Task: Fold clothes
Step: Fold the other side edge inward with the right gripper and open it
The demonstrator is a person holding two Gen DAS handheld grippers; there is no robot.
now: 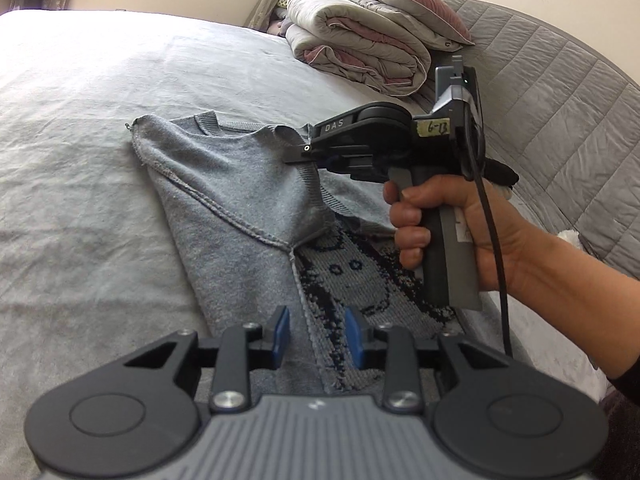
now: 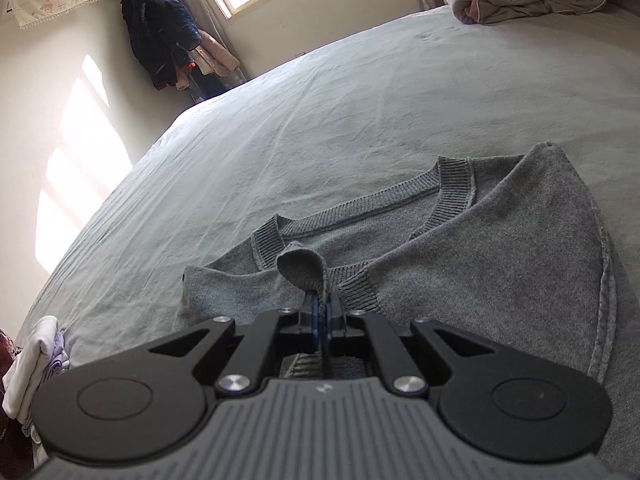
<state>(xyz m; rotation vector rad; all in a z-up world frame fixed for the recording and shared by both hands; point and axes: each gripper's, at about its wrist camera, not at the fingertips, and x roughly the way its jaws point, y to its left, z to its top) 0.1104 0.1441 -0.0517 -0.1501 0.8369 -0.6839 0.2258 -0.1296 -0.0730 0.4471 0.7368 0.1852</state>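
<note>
**Grey knit sweater pinched on bed**

Blue pads of left gripper (image 1: 318,338) are seen parted, w/ a seam of the grey knit sweater (image 1: 240,200) lying between them, unpressed. Sweater is spread on the wrinkled grey sheet (image 1: 80,140), ribbed collar away from camera, dark pattern exposed at its inside. Right gripper (image 2: 321,310) is clamped on a looped fold of the sweater nr the collar.
</note>
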